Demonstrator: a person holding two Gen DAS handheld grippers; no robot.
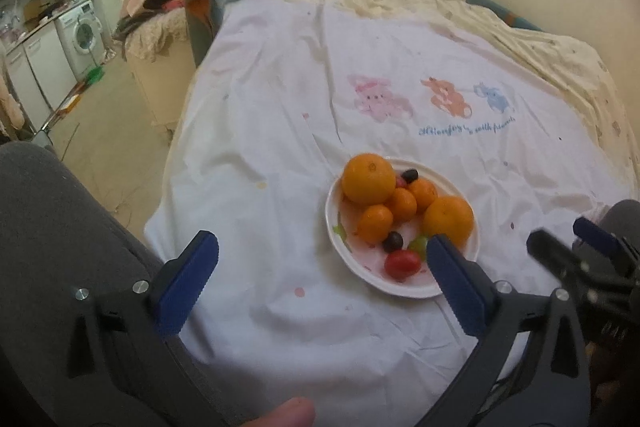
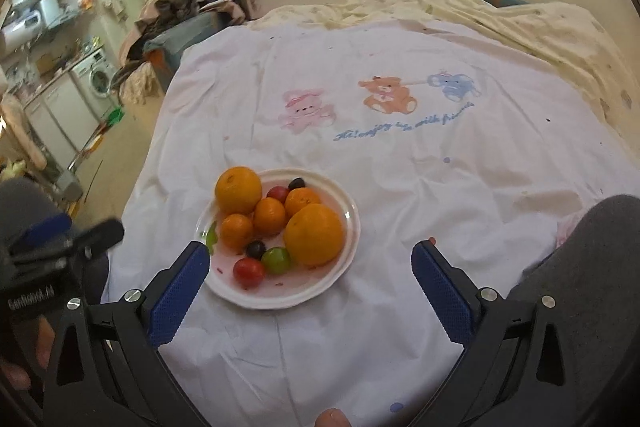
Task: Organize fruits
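White plate [image 2: 344, 223] of oranges [image 2: 315, 235] and small fruits sits on the bed sheet [image 2: 400, 187]; left gripper [image 1: 320, 275] and right gripper [image 2: 310, 283] hover, fingers spread, empty.

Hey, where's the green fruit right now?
The green fruit lies on the white plate, near its front rim in the right wrist view, between the red tomato and the big orange, beside a dark grape.

Both wrist views look steeply down along their fingers, from close by, sharing the white plate [image 1: 402, 289] [image 2: 280, 297] on the bedsheet [image 1: 280, 131] [image 2: 400, 187].
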